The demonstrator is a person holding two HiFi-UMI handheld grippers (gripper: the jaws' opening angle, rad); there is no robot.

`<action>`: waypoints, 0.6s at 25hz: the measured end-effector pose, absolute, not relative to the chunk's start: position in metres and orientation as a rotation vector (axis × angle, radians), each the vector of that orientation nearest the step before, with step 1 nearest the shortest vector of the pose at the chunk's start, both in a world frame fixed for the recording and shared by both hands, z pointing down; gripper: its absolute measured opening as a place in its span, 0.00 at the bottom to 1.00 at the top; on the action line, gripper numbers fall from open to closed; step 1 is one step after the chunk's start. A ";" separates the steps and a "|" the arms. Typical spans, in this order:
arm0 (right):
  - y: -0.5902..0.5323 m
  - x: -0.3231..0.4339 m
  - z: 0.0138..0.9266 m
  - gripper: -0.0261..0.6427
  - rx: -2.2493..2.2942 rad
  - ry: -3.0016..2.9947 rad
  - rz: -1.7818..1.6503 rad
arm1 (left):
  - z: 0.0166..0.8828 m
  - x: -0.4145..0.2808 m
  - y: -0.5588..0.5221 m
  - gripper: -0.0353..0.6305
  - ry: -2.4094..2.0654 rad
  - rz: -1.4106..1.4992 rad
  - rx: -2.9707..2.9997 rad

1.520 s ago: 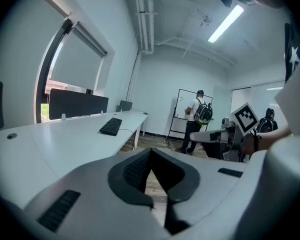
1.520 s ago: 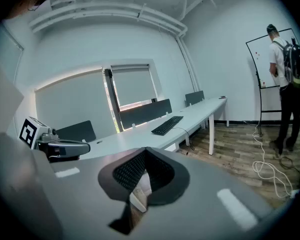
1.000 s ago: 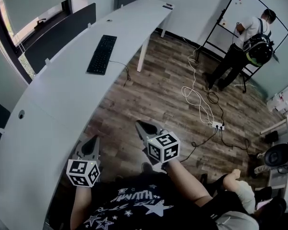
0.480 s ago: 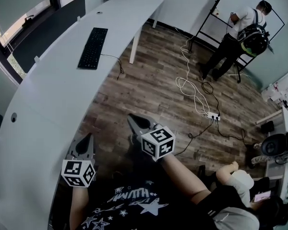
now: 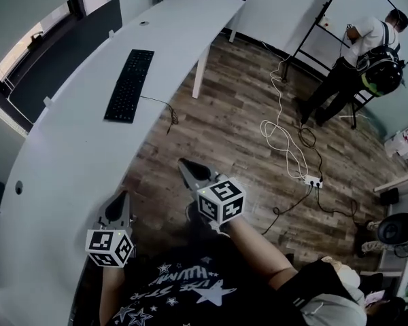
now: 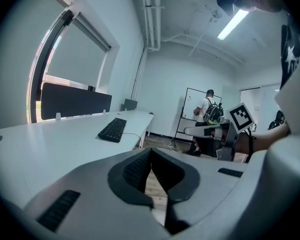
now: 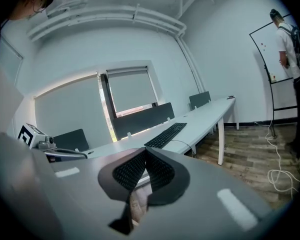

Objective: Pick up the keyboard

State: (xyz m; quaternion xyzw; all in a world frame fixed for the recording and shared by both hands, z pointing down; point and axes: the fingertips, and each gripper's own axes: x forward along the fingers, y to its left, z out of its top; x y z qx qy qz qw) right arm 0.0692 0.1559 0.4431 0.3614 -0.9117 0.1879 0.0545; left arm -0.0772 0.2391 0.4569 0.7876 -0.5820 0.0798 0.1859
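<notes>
A black keyboard lies flat on the long curved white desk, its cable hanging over the desk's edge. It also shows in the left gripper view as the keyboard and in the right gripper view as the keyboard, well ahead of both. My left gripper hangs at the desk's near edge, shut and empty. Over the wooden floor, just right of the desk, my right gripper is also shut with nothing in it. Both are far short of the keyboard.
Dark divider panels run along the desk's far side under the window. White and black cables and a power strip lie on the wooden floor. A person with a backpack stands at a whiteboard at the far right.
Both grippers have travelled along the desk and floor toward the keyboard, which now sits lower and closer in the head view. The jaws stayed shut.
</notes>
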 end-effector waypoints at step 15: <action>0.030 0.139 0.454 0.04 0.995 -2.785 0.647 | 0.460 -0.026 0.115 0.07 -1.730 0.262 2.117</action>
